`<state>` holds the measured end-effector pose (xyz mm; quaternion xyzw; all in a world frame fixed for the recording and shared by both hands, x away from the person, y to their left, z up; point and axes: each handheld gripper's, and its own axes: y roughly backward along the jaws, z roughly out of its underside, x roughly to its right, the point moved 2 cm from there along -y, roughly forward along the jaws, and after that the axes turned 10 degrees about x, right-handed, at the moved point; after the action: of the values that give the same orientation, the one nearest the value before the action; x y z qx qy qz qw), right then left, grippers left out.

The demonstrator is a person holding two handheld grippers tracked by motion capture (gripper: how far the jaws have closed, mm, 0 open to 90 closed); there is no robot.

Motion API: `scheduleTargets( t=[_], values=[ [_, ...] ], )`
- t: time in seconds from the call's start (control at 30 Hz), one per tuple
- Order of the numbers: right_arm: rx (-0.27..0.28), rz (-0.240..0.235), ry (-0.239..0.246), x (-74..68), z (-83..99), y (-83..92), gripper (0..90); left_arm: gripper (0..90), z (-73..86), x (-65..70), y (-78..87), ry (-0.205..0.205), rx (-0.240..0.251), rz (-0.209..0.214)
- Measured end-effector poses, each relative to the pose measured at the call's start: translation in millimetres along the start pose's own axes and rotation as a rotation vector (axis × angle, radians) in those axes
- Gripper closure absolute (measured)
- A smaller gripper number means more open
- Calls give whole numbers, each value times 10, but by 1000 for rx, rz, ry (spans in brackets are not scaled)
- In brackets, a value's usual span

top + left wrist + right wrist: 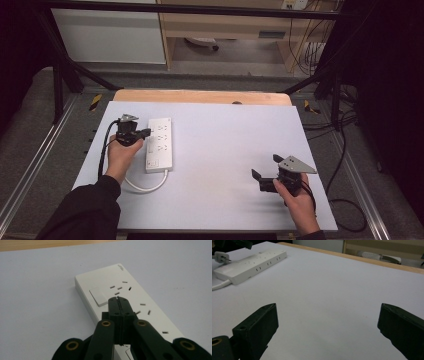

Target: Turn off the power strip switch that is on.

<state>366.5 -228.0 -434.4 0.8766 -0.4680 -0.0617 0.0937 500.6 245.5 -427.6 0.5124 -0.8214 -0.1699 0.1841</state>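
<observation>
White plug (222, 257) beside power strip (249, 263)

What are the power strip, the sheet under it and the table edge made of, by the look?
Power strip: likely moulded plastic, white, smooth with a slight sheen; crisp slots and a flush rocker switch. Sheet: pale matte covering, flat and without glare; paper, vinyl or laminate, can't tell which. Table edge: wood or wood-look board, light tan, with faint grain in the left gripper view.

A: Any writing you can read?
B: No. The power strip (130, 302) carries a small embossed mark at its far corner, too small and blurred to make out.
</observation>
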Motion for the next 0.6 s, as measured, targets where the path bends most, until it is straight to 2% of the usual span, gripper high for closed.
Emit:
scheduleTargets(
  t=[0.47, 0.6],
  values=[
    [0, 0, 2, -2, -1, 0, 36, 900, 63, 5, -37, -13, -23, -1],
    [-1, 0, 3, -1, 1, -1, 36, 900, 57, -2, -60, -14, -6, -9]
  ],
)
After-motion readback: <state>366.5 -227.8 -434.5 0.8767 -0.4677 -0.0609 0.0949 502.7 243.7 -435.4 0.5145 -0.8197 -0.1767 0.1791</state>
